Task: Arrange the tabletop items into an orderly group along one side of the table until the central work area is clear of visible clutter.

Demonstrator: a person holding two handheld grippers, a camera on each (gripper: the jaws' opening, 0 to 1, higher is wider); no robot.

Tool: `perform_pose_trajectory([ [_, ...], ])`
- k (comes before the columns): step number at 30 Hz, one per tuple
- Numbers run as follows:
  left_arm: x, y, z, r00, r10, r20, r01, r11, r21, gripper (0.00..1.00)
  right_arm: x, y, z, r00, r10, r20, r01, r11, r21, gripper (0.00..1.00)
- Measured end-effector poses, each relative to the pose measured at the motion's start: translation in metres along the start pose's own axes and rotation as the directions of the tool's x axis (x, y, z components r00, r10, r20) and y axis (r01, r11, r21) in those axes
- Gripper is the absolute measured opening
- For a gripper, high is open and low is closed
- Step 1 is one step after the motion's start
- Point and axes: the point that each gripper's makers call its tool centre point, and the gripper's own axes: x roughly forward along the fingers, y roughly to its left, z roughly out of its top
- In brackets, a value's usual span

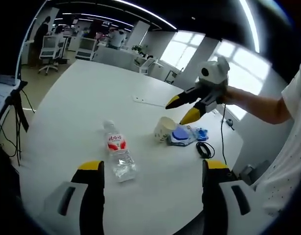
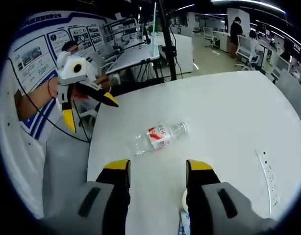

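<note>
Two yellow-tipped grippers hover over a white table (image 1: 82,98), both with jaws spread apart and holding nothing. In the left gripper view, the left gripper (image 1: 153,169) looks across the tabletop at a clear plastic water bottle (image 1: 118,152) lying on its side with a red and white label, just ahead of its left jaw. Further on sits a paper cup (image 1: 164,129) tipped on its side, touching a blue and white packet (image 1: 182,135), with a black cable (image 1: 204,149) coiled just beside them near the table edge. The right gripper (image 1: 186,109), held by a hand (image 1: 228,95), hangs above the cup and packet. A flat white strip (image 1: 148,101) lies farther back. In the right gripper view, the right gripper (image 2: 158,166) faces the same bottle (image 2: 159,137), and the left gripper (image 2: 89,113) shows off the table's edge.
</note>
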Motion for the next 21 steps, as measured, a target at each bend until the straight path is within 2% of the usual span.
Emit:
perform_pose_trajectory([
  [7,-0.004,0.003,-0.003,1.000,0.004,0.012,-0.004,1.000,-0.012,0.83,0.016,0.001,0.019,0.999,0.027,0.026,-0.030,0.995,0.093,0.41],
  [13,-0.005,0.004,-0.004,1.000,0.003,0.021,-0.002,1.000,-0.021,0.84,0.032,-0.002,0.041,0.996,0.064,0.060,-0.073,0.983,0.170,0.45],
  [17,-0.006,0.006,-0.006,1.000,0.002,0.024,-0.001,1.000,-0.026,0.83,0.043,-0.004,0.053,0.993,0.082,0.080,-0.100,0.965,0.244,0.44],
  [21,-0.008,0.010,-0.008,1.000,0.006,0.025,-0.005,0.999,-0.032,0.83,0.056,-0.018,0.061,0.995,0.061,0.074,-0.080,0.951,0.298,0.43],
])
